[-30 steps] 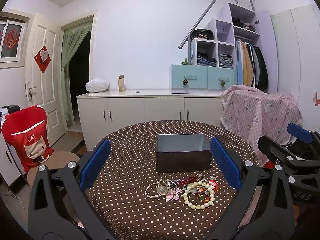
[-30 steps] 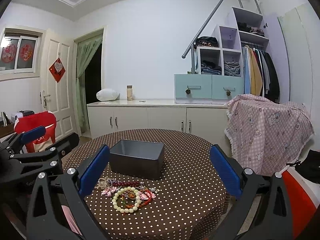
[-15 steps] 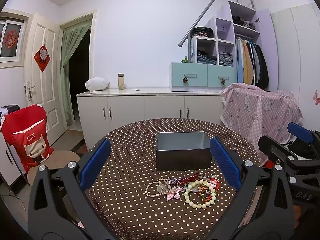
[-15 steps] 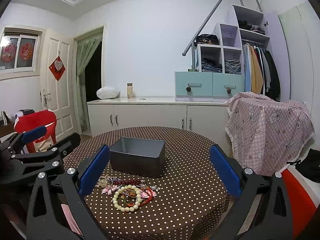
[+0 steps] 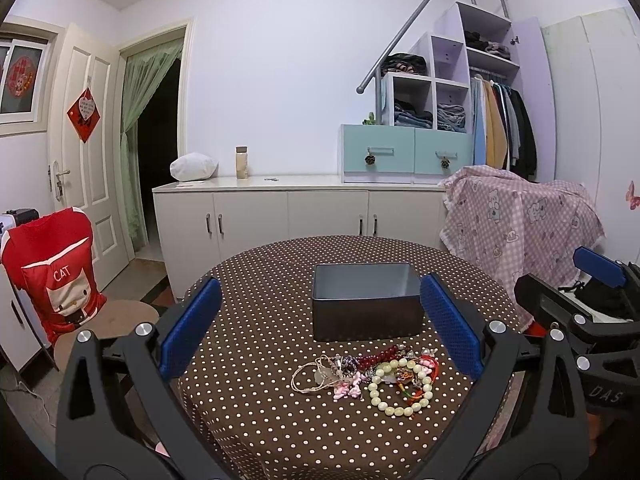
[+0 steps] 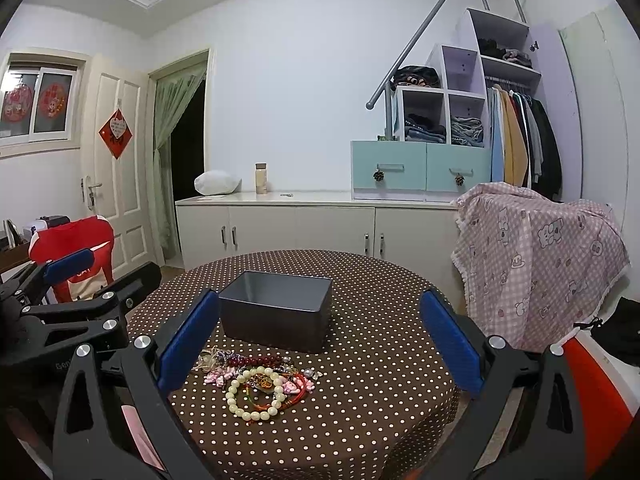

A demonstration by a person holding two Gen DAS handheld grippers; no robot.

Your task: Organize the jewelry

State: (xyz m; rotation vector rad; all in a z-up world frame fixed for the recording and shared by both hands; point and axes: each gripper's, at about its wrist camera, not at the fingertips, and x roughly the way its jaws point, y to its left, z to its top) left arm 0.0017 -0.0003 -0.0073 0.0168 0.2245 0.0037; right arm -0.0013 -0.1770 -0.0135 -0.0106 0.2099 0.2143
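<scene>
Both hand-held grippers, left [image 5: 320,328] and right [image 6: 320,336], hover wide apart, empty. Jewelry heap [image 5: 366,376] tangled on dotted surface [image 5: 256,360], just before grey tin [image 5: 366,306]. Light, limp, snag-prone; pale bead bracelet [image 6: 256,394] likely the easiest pinch, by its rim

Black left gripper [image 5: 320,328] and right gripper [image 6: 320,330], blue pads, silver screws.

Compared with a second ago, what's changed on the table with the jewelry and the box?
Almost nothing. Both views shift slightly, so the grippers drifted a little, but neither closed or took anything. The left gripper and right gripper stay open above the table. The jewelry pile and gray box lie as before.
</scene>
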